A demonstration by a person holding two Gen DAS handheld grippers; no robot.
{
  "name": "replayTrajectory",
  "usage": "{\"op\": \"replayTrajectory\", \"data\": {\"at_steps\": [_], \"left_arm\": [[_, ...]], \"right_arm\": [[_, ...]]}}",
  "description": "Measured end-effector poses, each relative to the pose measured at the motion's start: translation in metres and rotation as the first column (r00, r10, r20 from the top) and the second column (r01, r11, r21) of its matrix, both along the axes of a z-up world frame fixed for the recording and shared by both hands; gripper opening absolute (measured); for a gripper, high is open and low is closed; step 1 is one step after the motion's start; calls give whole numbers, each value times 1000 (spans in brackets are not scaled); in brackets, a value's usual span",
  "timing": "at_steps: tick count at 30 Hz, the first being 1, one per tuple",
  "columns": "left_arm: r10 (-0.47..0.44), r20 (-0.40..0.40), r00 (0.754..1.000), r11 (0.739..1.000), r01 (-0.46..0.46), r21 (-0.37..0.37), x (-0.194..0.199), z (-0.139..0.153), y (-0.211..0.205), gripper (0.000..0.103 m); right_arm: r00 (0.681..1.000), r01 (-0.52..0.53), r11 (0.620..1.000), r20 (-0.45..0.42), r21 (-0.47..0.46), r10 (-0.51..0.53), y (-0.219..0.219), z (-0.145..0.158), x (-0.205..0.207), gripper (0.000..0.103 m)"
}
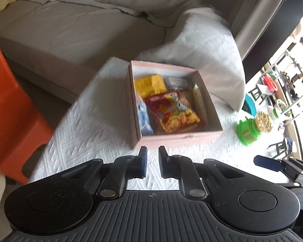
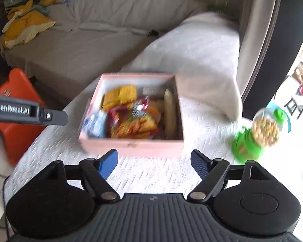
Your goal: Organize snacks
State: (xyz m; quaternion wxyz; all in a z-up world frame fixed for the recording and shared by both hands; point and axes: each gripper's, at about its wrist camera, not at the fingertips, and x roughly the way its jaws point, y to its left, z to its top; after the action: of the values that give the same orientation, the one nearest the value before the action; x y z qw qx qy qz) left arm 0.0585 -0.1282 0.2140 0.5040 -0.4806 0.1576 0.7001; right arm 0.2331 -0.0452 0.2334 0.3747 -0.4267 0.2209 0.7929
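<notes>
A pink box (image 1: 179,139) (image 2: 131,146) stands on the white cloth and holds snacks: a yellow pack (image 1: 150,84) (image 2: 120,95), a red-and-yellow bag (image 1: 172,111) (image 2: 134,122), a blue-white pack (image 1: 143,117) (image 2: 96,126) and a long pale stick pack (image 1: 200,98) (image 2: 169,113). My left gripper (image 1: 152,156) hovers just in front of the box, jaws narrowly apart and empty. My right gripper (image 2: 154,161) is wide open and empty in front of the box. A jar of nuts with a green lid (image 1: 254,124) (image 2: 258,135) lies on its side to the right.
The table has a white textured cloth (image 1: 91,121) (image 2: 151,173). An orange chair (image 1: 8,111) (image 2: 16,133) stands at the left. A grey sofa (image 1: 70,30) (image 2: 80,46) lies behind. A white blanket (image 1: 202,46) (image 2: 202,56) drapes behind the box. The left gripper's body (image 2: 28,111) shows at the left.
</notes>
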Motion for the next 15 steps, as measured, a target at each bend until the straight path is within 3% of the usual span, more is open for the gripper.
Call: {"op": "replayTrajectory", "data": {"at_steps": [2, 6, 15], "left_arm": [[-29, -29, 999, 999, 28, -17, 16, 7, -15, 15], [-58, -72, 996, 998, 55, -40, 34, 23, -29, 15], [-41, -75, 996, 994, 34, -100, 47, 26, -30, 15]], "right_arm": [[1000, -3, 998, 11, -68, 4, -11, 5, 1, 80], [999, 20, 994, 32, -109, -17, -29, 16, 5, 80], [996, 85, 973, -12, -214, -90, -25, 22, 10, 81]]}}
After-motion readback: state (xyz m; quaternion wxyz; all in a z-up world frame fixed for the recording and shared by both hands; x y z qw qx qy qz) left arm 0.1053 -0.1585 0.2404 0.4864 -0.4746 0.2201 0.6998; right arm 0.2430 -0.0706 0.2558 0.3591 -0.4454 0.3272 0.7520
